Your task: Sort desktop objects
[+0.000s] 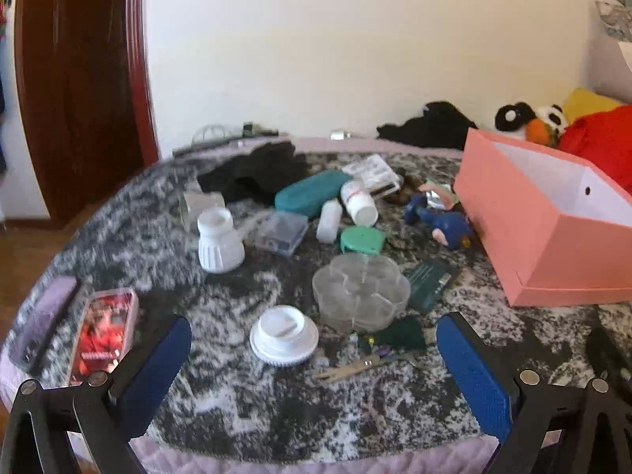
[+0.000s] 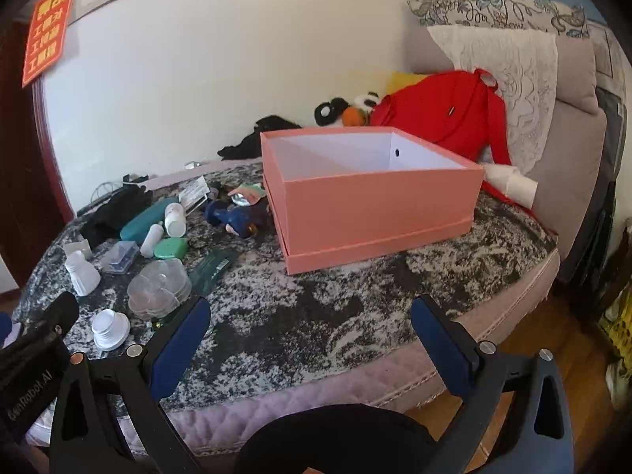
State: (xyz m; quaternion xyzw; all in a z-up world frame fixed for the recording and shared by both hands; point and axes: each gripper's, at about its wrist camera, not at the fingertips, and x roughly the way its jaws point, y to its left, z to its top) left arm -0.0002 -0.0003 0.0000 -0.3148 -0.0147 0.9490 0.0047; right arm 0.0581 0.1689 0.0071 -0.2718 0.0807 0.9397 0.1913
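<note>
While my left gripper [image 1: 314, 339] hangs over the grey-and-white mottled blanket [image 1: 245, 407], its two blue textured pads stand as wide apart as they go, with nothing between them. No writing here is sharp enough for me to read; the red card case [image 1: 103, 331] at my left has lettering, but it is blurred. I count two white screw-type plastic pieces: a ribbed cone-shaped one [image 1: 219, 241] standing upright and a flat round cap [image 1: 283, 333] just ahead of my pads. Beyond the cap lies one clear flower-shaped plastic dish [image 1: 361, 290], one green round lid [image 1: 362, 239], two white bottles [image 1: 357, 201] lying on their sides, one teal oblong case [image 1: 310, 193], one clear small box [image 1: 281, 231] and one blue toy figure [image 1: 442, 223]. The pink cardboard box [image 1: 529, 245] stands open at the right, its inside white.

Through my right wrist camera, my right gripper [image 2: 310, 330] is likewise spread fully, holding nothing, over bare blanket in front of the pink box [image 2: 375, 213]. The box is rectangular, has one round hole in its far wall, and looks empty as far as I can see in. The clutter lies to its left: the clear dish [image 2: 160, 286], the flat white cap [image 2: 110, 328], the ribbed cone [image 2: 81, 272], the teal case [image 2: 148, 217]. A red sign [image 2: 47, 27] with yellow characters hangs on the wall; I cannot read them. On the black body of my other gripper [image 2: 31, 367], at the lower left, I make out "GenRobot.AI". One red bag [image 2: 446, 110] leans against patterned pillows behind the box.
</note>
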